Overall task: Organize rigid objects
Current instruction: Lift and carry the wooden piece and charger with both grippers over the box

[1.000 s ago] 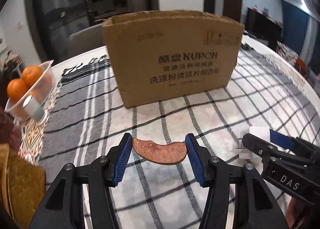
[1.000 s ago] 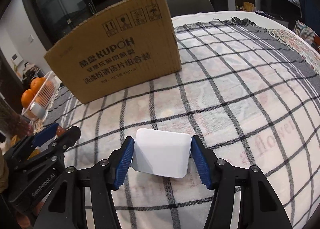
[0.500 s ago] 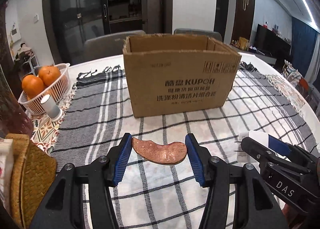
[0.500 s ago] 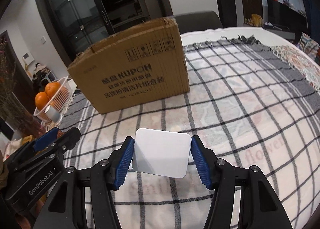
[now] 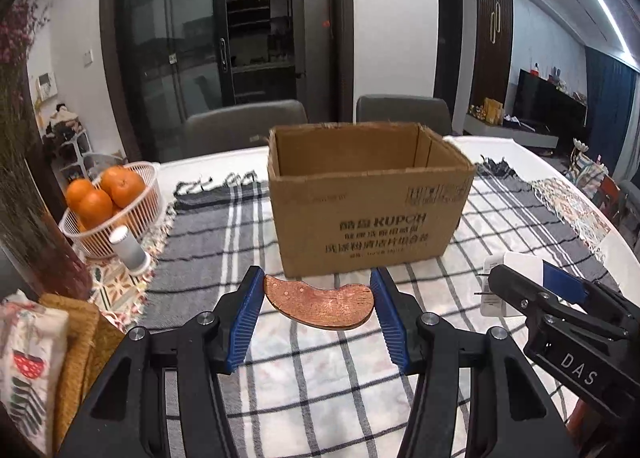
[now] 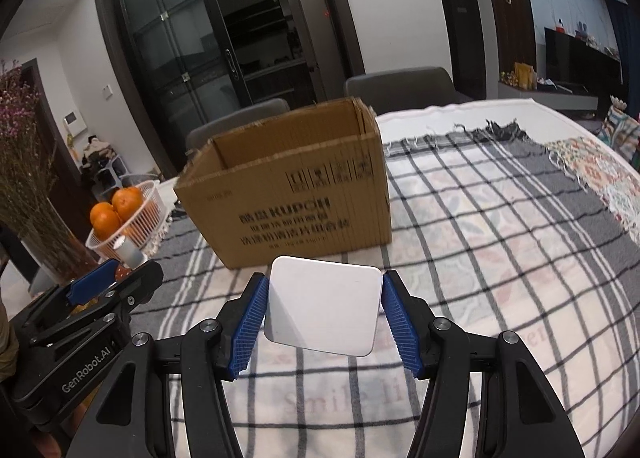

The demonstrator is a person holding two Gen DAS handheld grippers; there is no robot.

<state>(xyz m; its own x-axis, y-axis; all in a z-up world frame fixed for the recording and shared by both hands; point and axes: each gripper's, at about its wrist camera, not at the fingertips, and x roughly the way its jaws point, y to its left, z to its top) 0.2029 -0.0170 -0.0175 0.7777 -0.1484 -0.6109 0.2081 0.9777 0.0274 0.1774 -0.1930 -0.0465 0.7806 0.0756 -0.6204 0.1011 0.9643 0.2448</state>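
Note:
My left gripper (image 5: 318, 312) is shut on a flat copper-brown curved piece (image 5: 320, 301) and holds it above the checked cloth, short of the open cardboard box (image 5: 368, 202). My right gripper (image 6: 322, 314) is shut on a flat white square block (image 6: 324, 310), also held in the air in front of the box (image 6: 288, 186). The right gripper shows at the right edge of the left wrist view (image 5: 520, 294); the left gripper shows at the lower left of the right wrist view (image 6: 116, 290). The box's inside bottom is hidden.
A white basket of oranges (image 5: 108, 210) and a small white cylinder (image 5: 128, 248) stand left of the box. A woven mat (image 5: 76, 342) lies at the near left. Two grey chairs (image 5: 244, 126) stand behind the round table with its checked cloth (image 6: 500, 258).
Both grippers have risen with their objects still held; the views now look over the box's rim into its opening, and the box appears farther and lower.

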